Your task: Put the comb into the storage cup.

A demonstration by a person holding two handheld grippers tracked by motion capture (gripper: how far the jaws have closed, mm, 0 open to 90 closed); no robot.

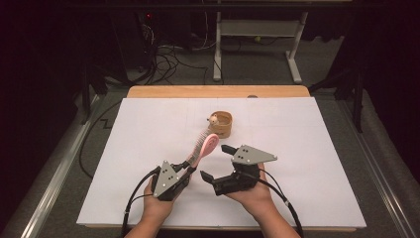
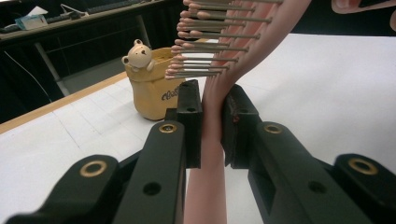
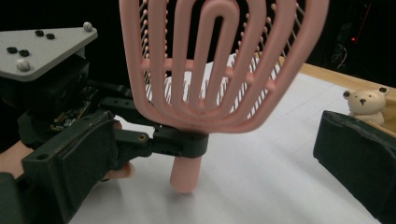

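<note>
- Tan cup with a small bear figure on its rim (image 1: 221, 124), standing far on the tabletop.
- White sheet (image 1: 307, 148) covering the wooden tabletop (image 1: 218, 91).
- Dark cables on the grey floor (image 1: 163, 62).

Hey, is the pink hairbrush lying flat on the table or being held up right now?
Held up. The left gripper is shut on the pink hairbrush at its handle, and the head rises tilted above the white table.

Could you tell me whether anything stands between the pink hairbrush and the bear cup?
Nothing visible does. The left gripper holds the hairbrush by its handle, angled toward the cup, with bare white table between; the open right gripper sits off to the side.
</note>
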